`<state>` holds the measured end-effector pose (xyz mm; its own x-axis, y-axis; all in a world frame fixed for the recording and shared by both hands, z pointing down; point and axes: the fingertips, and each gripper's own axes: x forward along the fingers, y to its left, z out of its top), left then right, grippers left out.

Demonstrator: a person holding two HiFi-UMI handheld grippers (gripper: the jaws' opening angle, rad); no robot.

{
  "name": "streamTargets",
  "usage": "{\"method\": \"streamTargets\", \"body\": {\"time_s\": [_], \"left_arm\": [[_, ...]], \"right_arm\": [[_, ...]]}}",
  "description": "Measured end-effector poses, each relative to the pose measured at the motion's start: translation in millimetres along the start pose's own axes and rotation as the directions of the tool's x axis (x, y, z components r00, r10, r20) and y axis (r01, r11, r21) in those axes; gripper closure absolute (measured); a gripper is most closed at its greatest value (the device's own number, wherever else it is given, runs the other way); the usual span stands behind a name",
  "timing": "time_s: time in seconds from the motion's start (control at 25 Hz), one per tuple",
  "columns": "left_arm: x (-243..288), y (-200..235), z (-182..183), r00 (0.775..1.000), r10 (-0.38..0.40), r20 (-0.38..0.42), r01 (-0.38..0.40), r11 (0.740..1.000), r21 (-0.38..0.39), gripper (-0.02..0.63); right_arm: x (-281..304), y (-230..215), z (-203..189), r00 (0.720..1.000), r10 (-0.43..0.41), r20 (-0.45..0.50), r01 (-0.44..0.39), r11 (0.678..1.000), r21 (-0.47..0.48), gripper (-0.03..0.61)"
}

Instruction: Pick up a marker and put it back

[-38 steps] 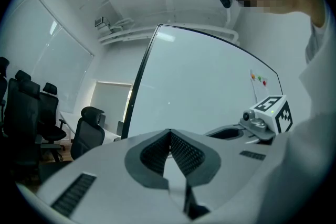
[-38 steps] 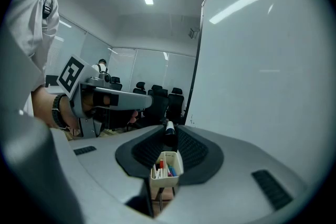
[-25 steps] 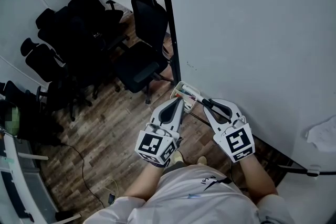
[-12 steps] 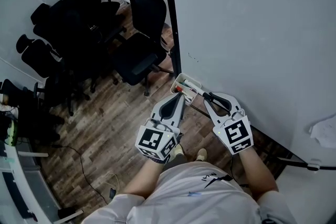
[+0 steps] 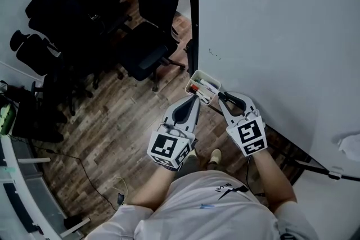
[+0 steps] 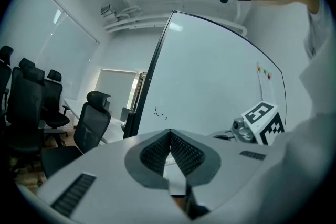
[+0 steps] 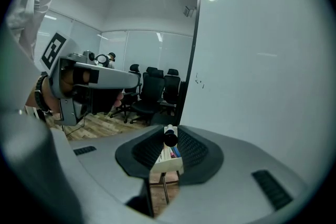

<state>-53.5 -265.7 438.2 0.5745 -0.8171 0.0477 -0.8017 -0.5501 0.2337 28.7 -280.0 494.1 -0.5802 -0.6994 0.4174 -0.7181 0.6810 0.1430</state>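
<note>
A small white tray [image 5: 195,75] hangs at the whiteboard's lower edge with a white marker [image 5: 207,85] and a red-tipped one [image 5: 194,87] lying in it. My right gripper [image 5: 223,99] is shut on a marker [image 5: 220,95], whose far end reaches the tray's near end. In the right gripper view that marker's black end [image 7: 170,138] sits pinched between the ribbed pads, with the tray [image 7: 169,164] just beyond. My left gripper [image 5: 193,98] hovers beside the tray's left side, jaws shut with nothing in them; its pads [image 6: 181,152] meet at the tip.
The whiteboard [image 5: 270,36] fills the right, with a dark frame post [image 5: 192,8] at its left edge. Black office chairs [image 5: 146,48] crowd the wooden floor [image 5: 112,137] to the left. A stand leg [image 5: 306,166] runs along the floor at right. A cable [image 5: 84,182] trails at lower left.
Both grippers have edged forward toward the tray. The right one still holds the marker, whose far end now sits at the tray.
</note>
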Motion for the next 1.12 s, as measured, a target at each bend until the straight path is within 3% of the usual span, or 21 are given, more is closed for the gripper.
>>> {"method": "streamTargets", "body": {"time_s": [0.68, 0.92, 1.12], "left_arm": [[12.6, 24.2, -33.1, 0.996, -0.013, -0.091, 0.01, 1.0, -0.027, 0.603], [16.8, 26.6, -40.2, 0.995, -0.007, -0.102, 0.004, 0.999, -0.033, 0.603], [21.1, 23.8, -37.7, 0.995, -0.008, -0.103, 0.005, 0.999, -0.034, 0.603]], "right_arm": [[61.2, -6.2, -60.4, 0.989, 0.003, -0.145, 0.003, 0.999, 0.043, 0.492], [66.9, -6.8, -73.2, 0.987, 0.019, -0.158, -0.01, 0.998, 0.061, 0.492], [59.7, -6.2, -59.1, 0.992, 0.023, -0.122, -0.015, 0.998, 0.068, 0.468]]}}
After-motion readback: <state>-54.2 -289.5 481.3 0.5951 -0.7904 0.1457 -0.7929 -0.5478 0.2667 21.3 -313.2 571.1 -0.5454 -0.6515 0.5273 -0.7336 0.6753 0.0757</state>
